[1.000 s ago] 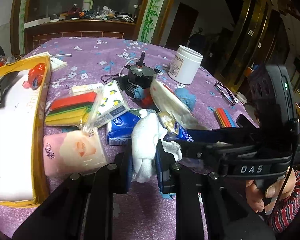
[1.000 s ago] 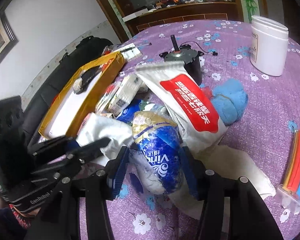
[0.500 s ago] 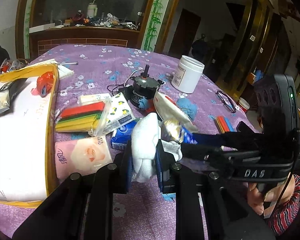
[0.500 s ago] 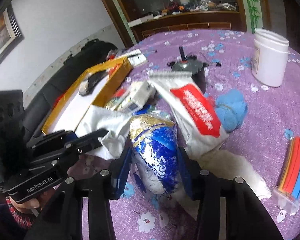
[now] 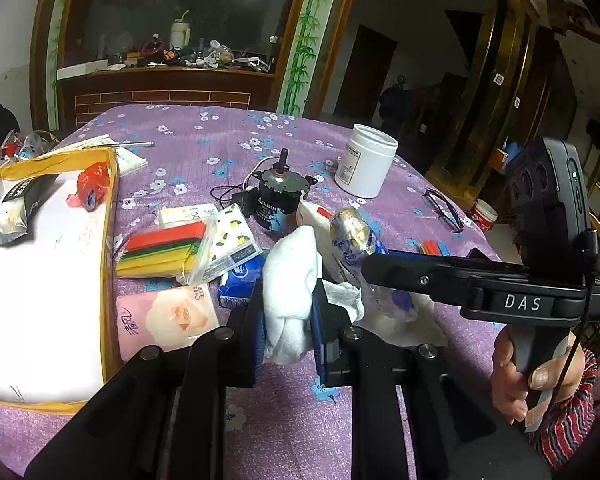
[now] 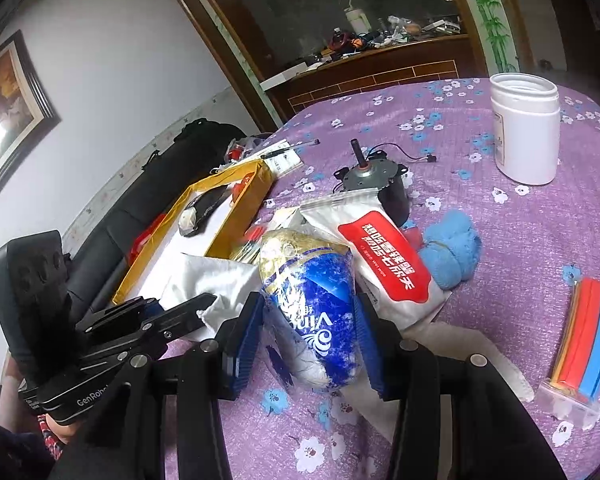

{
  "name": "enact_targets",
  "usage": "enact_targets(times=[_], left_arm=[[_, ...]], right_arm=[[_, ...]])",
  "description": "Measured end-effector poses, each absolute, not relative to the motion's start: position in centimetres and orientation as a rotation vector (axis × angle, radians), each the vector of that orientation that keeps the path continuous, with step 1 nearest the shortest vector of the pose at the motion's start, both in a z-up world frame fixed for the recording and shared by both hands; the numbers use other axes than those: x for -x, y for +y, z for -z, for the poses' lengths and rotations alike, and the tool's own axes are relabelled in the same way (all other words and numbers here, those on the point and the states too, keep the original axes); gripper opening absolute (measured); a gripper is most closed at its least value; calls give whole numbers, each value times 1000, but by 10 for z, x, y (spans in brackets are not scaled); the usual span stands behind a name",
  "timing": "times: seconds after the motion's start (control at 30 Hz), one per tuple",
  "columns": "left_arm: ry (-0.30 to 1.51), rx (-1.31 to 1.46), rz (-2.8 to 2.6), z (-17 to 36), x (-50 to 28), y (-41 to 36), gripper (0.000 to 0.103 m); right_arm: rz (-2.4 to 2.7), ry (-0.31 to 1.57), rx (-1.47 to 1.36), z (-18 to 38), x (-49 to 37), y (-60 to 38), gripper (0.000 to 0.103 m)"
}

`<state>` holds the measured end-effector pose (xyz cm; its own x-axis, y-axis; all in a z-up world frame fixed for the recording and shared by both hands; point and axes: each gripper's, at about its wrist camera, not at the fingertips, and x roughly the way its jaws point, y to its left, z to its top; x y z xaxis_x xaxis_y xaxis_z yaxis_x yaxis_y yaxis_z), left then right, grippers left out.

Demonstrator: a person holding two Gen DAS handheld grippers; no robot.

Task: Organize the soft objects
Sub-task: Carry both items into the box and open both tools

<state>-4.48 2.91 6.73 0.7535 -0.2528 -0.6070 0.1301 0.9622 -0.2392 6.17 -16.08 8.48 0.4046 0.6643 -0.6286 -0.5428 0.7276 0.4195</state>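
1. Left wrist view: we see the left gripper (image 5: pixel 288 322) clamped on a white sock (image 5: pixel 290 276), its blue pads pressed into both sides of the fabric; the sock bulges above the fingers and sits over the purple floral tablecloth (image 5: pixel 204 140).
2. Same view: the right gripper (image 5: pixel 374 264) reaches in from the right, held by a hand (image 5: pixel 536 376), and a blue-and-gold tissue pack (image 5: pixel 354 232) shows at its tip.
3. Same view, left of the sock: pink tissue pack (image 5: pixel 166 316), blue tissue pack (image 5: pixel 240 280), lemon-print tissue pack (image 5: pixel 232 240), and a bagged stack of coloured foam strips (image 5: pixel 160 250), all lying close together.
4. Same view, far left: a yellow-rimmed tray (image 5: pixel 112 240) holds a dark sachet (image 5: pixel 18 208) and a red wrapper (image 5: pixel 94 184).
5. Same view, behind: black motor (image 5: pixel 280 200), white jar (image 5: pixel 366 166), glasses (image 5: pixel 442 208).
6. Right wrist view: we see the right gripper (image 6: pixel 310 336) closed on the blue-and-gold tissue pack (image 6: pixel 312 304), pads touching both sides, pack upright between them.
7. Same view: a white-and-red wet wipe pouch (image 6: pixel 380 264) lies just right of the pack, a blue towel (image 6: pixel 452 252) beside it, the motor (image 6: pixel 380 184) behind.
8. Same view: the left gripper (image 6: pixel 204 308) enters from the left with the white sock (image 6: pixel 208 280) at its tip, near the tray (image 6: pixel 220 240).
9. Same view, right: white jar (image 6: pixel 526 132) and a second pack of foam strips (image 6: pixel 588 340), well apart from the pile.
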Motion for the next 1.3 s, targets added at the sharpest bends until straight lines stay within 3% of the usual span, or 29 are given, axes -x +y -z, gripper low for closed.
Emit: enact_targets(times=[0.37,0.7,1.3], left_arm=[[665,197,177,-72,50,47,17],[618,229,61,-84,67,115,17],[654,298,-137,-78,73,257,17]], right_arm=[[-767,864,-155,-86,-62,-163,47],[-794,898,-186,-90,-56,-147,47],[-918,978,-93,-121,-48,1,46]])
